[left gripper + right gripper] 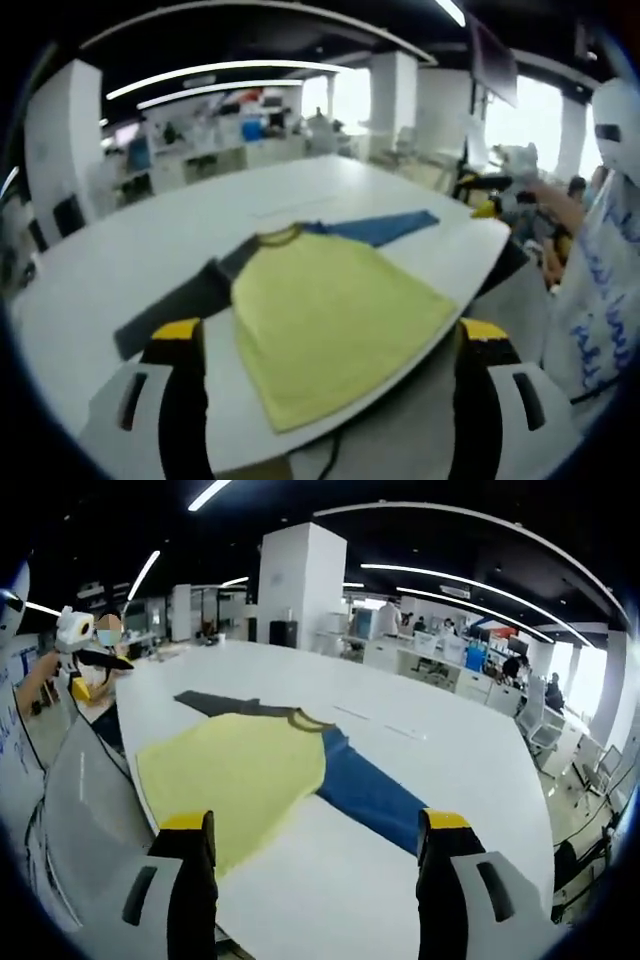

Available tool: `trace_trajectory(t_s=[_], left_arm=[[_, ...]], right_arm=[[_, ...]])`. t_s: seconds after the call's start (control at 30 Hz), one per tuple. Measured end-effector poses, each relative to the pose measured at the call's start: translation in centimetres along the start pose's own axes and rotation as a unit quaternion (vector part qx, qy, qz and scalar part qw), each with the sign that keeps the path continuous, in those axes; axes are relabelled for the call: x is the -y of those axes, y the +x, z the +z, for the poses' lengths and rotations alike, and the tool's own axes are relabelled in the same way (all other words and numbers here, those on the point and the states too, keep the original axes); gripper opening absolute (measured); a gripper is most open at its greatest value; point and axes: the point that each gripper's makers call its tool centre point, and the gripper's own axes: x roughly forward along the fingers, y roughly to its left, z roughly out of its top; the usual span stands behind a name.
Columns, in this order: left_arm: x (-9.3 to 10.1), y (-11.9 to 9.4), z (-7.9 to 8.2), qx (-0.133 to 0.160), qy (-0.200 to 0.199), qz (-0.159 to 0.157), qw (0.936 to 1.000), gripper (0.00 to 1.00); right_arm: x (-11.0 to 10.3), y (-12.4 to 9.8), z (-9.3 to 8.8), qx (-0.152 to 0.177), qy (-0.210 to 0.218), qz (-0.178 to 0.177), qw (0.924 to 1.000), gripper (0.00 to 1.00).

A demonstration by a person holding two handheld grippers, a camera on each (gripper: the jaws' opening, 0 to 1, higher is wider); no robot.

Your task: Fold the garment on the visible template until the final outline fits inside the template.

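**Q:** Where is the garment, and where are your tools?

**Me:** The yellow-bodied shirt with one dark grey sleeve and one blue sleeve (pixel 335 305) lies spread flat on the big white table (pixel 120 270), its hem near the table's near edge and its dark collar (pixel 280 235) on the far side. My left gripper (pixel 330 345) hangs above the near edge, jaws standing apart with nothing between them. My right gripper (pixel 315 835) is the same: jaws apart, nothing clamped, not touching the cloth.

**Q:** Which way does the shirt lie from each tool?

**Me:** In the left gripper view the yellow body sits straight ahead between my jaws, with the grey sleeve (pixel 185 300) running out to the left, just beyond my left jaw. In the right gripper view the shirt (pixel 235 770) lies ahead and leftward, and the blue sleeve (pixel 365 790) stretches toward my right jaw. The long axis runs sleeve to sleeve, along the table's near edge.

**Q:** So which hand takes what?

**Me:** I judge the left is nearer the grey sleeve, the right nearer the blue one. Folding each sleeve inward over the body looks like the first step.

**Q:** And the template?

**Me:** I can't make out any template outline on the table.
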Motion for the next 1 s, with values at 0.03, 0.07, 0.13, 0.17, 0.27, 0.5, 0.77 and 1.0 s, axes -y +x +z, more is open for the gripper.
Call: trace_trajectory(t_s=[0.03,0.07,0.13,0.17,0.27,0.5,0.77,1.0], left_arm=[[0.0,0.0,0.0,0.0,-0.001,0.0,1.0,0.99],[0.0,0.1,0.0,-0.002,-0.001,0.0,1.0,0.99],[0.0,0.2,-0.2,-0.004,-0.001,0.001,1.0,0.99],[0.1,0.2,-0.3,-0.008,-0.002,0.001,1.0,0.99],[0.1,0.3,-0.6,-0.012,0.0,0.002,0.9999,0.99],[-0.5,0.0,-0.4,-0.004,-0.01,0.012,0.9999,0.99],[-0.1,-0.1,-0.7,-0.009,-0.011,0.008,0.9999,0.99],[-0.2,-0.3,-0.8,-0.007,-0.016,0.012,0.9998,0.99]], right_arm=[[0.4,0.2,-0.2,-0.001,0.004,-0.001,1.0,0.77],[0.6,0.3,-0.2,0.0,0.002,-0.002,1.0,0.77],[1.2,0.6,-0.7,-0.005,0.002,-0.005,1.0,0.77],[1.7,0.8,-1.0,-0.009,0.002,-0.009,0.9999,0.77],[2.8,1.0,-1.5,-0.012,0.007,-0.018,0.9997,0.76],[5.4,1.5,-3.4,-0.041,-0.007,-0.045,0.9981,0.71],[7.6,1.9,-4.8,-0.048,0.008,-0.074,0.9961,0.62],[9.0,2.5,-6.2,-0.061,0.021,-0.097,0.9932,0.52]])
